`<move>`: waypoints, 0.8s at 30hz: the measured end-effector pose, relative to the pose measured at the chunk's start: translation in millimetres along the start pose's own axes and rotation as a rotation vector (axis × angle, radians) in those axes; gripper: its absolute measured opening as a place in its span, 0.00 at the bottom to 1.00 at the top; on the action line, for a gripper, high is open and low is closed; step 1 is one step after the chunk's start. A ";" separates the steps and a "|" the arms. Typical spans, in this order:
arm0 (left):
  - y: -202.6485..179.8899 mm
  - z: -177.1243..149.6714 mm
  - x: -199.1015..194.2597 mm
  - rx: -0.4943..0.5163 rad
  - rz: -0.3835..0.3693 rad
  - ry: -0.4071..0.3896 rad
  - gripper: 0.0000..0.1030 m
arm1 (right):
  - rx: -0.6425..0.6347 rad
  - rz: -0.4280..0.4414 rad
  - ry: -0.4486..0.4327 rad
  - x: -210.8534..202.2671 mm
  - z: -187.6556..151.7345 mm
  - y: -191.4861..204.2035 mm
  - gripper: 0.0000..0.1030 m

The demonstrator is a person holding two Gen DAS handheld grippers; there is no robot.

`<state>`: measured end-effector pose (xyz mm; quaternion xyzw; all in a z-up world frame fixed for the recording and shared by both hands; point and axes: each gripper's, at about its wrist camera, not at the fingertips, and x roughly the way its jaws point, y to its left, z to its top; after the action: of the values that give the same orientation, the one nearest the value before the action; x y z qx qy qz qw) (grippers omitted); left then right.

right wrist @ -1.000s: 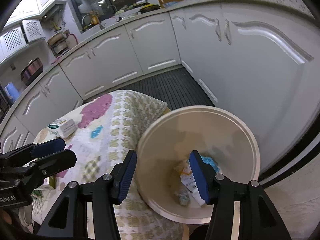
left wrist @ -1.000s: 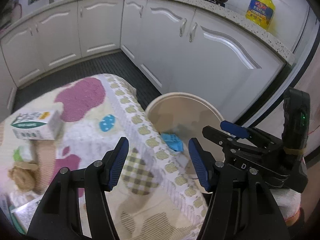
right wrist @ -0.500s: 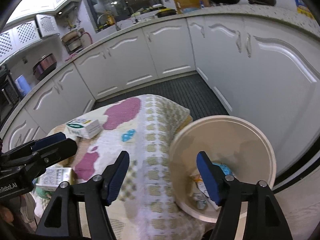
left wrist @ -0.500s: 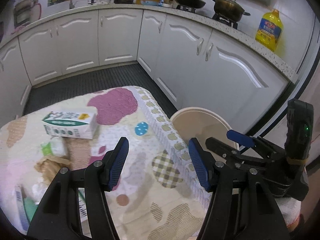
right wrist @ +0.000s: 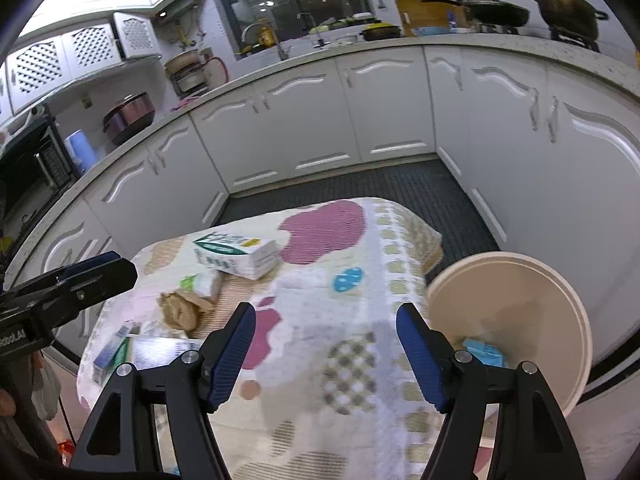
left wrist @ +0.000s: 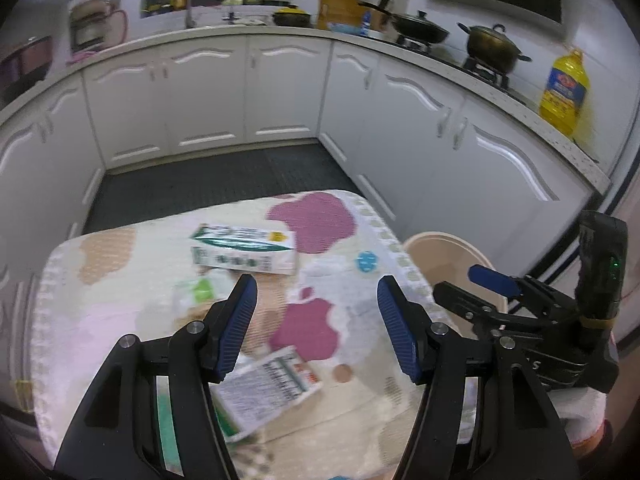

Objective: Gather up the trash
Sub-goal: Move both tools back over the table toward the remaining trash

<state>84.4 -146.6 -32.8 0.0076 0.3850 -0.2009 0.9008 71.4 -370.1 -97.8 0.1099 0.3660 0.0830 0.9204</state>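
Observation:
A small table with an apple-print cloth (left wrist: 120,320) (right wrist: 352,312) carries trash: a white and green carton (left wrist: 244,248) (right wrist: 236,254), a crumpled brown paper (right wrist: 180,310), a small green and white wrapper (left wrist: 200,290) (right wrist: 202,282) and flat printed packets (left wrist: 268,388) (right wrist: 116,350). A beige bin (left wrist: 448,248) (right wrist: 508,308) stands right of the table with a blue packet (right wrist: 484,352) inside. My left gripper (left wrist: 316,328) is open and empty above the table. My right gripper (right wrist: 326,354) is open and empty over the table's right side, beside the bin.
White kitchen cabinets (left wrist: 208,92) (right wrist: 384,100) wrap around a dark ribbed floor (left wrist: 216,184). Pots (left wrist: 492,44) and a yellow oil bottle (left wrist: 564,88) stand on the counter. The right gripper (left wrist: 536,320) shows in the left wrist view, the left gripper (right wrist: 60,296) in the right wrist view.
Both grippers have pulled back from the bin and swung left over the table. More of the table's trash has come into view. Both stay open and empty.

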 end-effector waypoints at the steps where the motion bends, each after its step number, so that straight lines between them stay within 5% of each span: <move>1: 6.3 -1.1 -2.6 -0.006 0.011 -0.002 0.60 | -0.007 0.005 0.000 0.3 0.1 4.1 0.69; 14: 72.7 -18.2 -22.5 -0.084 0.089 0.012 0.60 | -0.070 0.078 0.016 15.8 5.3 58.0 0.70; 24: 149.6 -38.7 -43.5 -0.229 0.099 0.095 0.60 | -0.095 0.158 0.057 36.5 6.0 91.4 0.71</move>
<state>85.6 12.8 -50.8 -0.0667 0.4466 -0.1102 0.8854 95.1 -274.5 -93.4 0.0921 0.3776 0.1758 0.9044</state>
